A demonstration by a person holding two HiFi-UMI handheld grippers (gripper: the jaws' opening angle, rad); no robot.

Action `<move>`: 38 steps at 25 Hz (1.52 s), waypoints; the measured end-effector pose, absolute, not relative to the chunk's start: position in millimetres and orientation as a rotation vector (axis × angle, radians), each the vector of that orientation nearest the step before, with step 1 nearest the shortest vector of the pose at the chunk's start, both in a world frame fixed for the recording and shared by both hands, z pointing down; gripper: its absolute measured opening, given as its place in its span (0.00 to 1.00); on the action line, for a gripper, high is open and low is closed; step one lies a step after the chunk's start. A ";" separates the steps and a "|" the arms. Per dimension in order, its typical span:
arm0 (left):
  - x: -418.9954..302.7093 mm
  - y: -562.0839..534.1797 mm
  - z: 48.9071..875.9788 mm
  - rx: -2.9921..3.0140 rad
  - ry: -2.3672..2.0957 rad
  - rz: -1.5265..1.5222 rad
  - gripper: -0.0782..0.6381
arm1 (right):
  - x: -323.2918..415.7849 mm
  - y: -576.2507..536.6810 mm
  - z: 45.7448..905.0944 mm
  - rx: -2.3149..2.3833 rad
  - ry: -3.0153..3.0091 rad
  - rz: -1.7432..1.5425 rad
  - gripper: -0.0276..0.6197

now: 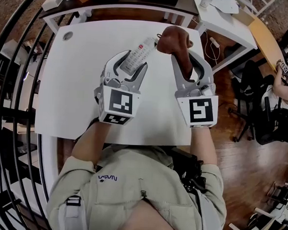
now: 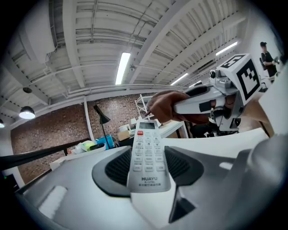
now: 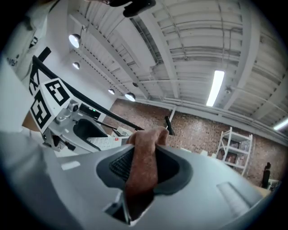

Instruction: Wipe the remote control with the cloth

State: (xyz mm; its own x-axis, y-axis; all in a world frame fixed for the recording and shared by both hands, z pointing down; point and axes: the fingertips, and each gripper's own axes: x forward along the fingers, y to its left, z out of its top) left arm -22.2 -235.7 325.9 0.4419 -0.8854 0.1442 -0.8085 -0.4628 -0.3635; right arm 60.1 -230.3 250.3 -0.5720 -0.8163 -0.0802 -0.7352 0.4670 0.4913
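A white remote control [image 1: 136,55] with a red button is held button-side up in my left gripper [image 1: 130,64], whose pads press its two long sides; in the left gripper view the remote [image 2: 148,157] sticks out forward between the jaws. My right gripper [image 1: 184,56] is shut on a bunched brown cloth [image 1: 175,40]. In the right gripper view the cloth [image 3: 144,166] fills the gap between the pads. The cloth touches the remote's far end. Both grippers are lifted above the white table [image 1: 74,86] and point roughly level.
A black railing [image 1: 17,98] curves along the left. Behind the table stand other white desks [image 1: 223,16]. Office chairs [image 1: 253,102] and a seated person [image 1: 282,88] are at the right on the wooden floor.
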 end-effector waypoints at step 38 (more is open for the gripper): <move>-5.5 -158.3 313.2 -2.246 1.376 -0.478 0.45 | 3.4 -135.7 270.9 1.018 -2.314 -1.029 0.21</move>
State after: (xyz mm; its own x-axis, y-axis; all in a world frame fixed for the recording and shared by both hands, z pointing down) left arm -5.5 -158.3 313.2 0.4390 -0.8969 0.0535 -0.7370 -0.3935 -0.5496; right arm 3.4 -135.7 270.9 -0.6497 -0.7570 0.0698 -0.4553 0.4609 0.7618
